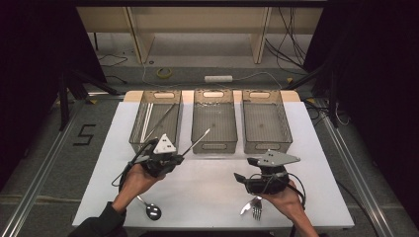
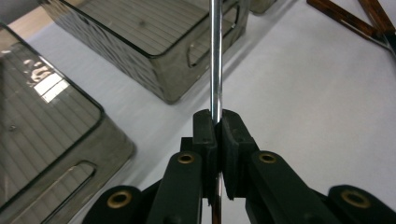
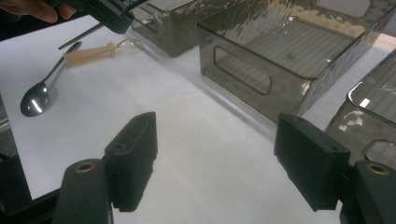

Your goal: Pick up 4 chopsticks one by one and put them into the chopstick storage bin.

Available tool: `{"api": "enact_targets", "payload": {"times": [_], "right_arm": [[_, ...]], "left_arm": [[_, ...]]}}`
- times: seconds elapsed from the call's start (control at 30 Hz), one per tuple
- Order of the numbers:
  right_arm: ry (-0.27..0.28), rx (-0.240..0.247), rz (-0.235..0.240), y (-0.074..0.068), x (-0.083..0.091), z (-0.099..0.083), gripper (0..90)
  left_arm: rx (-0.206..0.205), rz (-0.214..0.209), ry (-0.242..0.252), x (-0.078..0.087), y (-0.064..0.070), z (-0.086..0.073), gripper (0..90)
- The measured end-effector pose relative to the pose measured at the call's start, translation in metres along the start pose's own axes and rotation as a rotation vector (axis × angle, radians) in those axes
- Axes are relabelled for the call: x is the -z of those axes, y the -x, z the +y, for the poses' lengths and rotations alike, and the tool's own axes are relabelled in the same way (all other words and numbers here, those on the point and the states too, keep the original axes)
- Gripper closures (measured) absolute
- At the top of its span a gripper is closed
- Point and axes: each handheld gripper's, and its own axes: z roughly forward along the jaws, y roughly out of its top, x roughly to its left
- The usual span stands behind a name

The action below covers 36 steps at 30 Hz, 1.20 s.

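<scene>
My left gripper [image 1: 179, 157] is shut on a thin metal stick [image 1: 196, 142] that points up and to the right, its tip over the front wall of the middle bin [image 1: 213, 146]. In the left gripper view the stick [image 2: 215, 56] runs straight up from between the closed jaws of this gripper [image 2: 216, 126]. My right gripper [image 1: 243, 169] hovers over the table's front right with its jaws wide apart and nothing between them [image 3: 215, 158]. A spoon [image 1: 152, 211] lies near the front edge by the left forearm, and a fork [image 1: 256, 207] lies under the right hand.
Three smoky clear bins stand in a row at the back: the left bin [image 1: 136, 133] holds long thin sticks, the right bin [image 1: 287, 129] looks empty. Brown wooden sticks [image 2: 355, 14] lie at the top right of the left gripper view. Cables cross the floor beyond the table.
</scene>
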Motion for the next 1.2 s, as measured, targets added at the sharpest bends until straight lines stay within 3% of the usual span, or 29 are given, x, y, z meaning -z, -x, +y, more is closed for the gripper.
{"api": "enact_targets", "payload": {"times": [0.37,1.2], "right_arm": [[0.025,-0.042,-0.013,0.002,0.013,-0.017,29.9],[0.027,-0.055,-0.011,-0.004,0.020,-0.030,28.6]], "left_arm": [[0.098,0.041,0.041,0.010,-0.024,0.002,85.0],[0.221,0.104,0.098,0.021,-0.070,0.012,85.1]]}}
